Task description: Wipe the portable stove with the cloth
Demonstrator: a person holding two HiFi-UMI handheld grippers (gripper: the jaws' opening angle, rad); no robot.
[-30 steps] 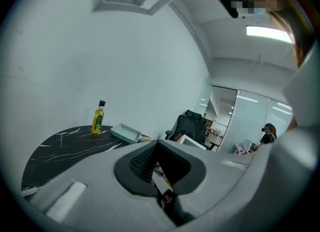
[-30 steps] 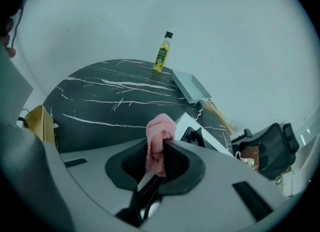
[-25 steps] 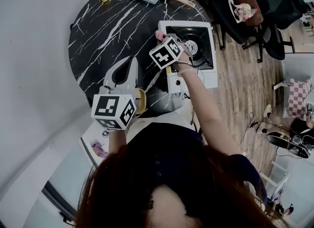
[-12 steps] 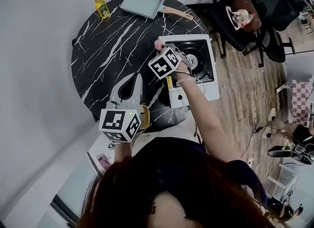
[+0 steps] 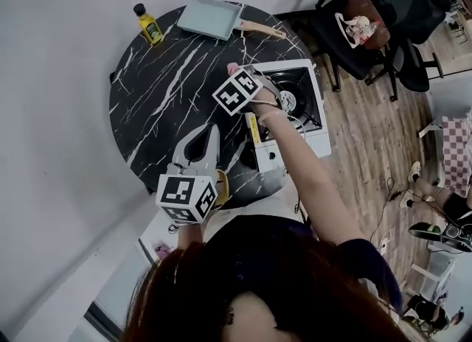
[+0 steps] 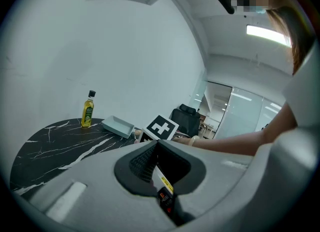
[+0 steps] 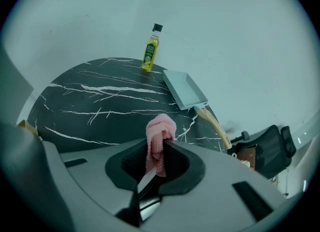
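The white portable stove [image 5: 310, 123] with a black burner sits at the right side of the round black marble table [image 5: 162, 90]. My right gripper [image 5: 234, 73] is shut on a pink cloth [image 5: 233, 68], which rests at the stove's far left corner. In the right gripper view the cloth [image 7: 159, 135] sticks up bunched between the closed jaws of my right gripper [image 7: 161, 145], and the stove is hidden below them. My left gripper [image 5: 212, 131] hovers shut and holding nothing over the table's near edge, left of the stove. The left gripper view shows my left gripper [image 6: 154, 145] with its jaws together.
A yellow oil bottle [image 5: 147, 23] and a grey rectangular pan [image 5: 212, 18] with a wooden handle [image 5: 259, 29] stand at the table's far edge. Black office chairs [image 5: 369, 16] stand on the wooden floor to the right. The bottle [image 7: 150, 48] and pan [image 7: 184, 90] show ahead.
My right gripper has slid the cloth a little toward the stove's far left corner. My left gripper has stayed shut over the table's near edge. The head camera has shifted slightly.
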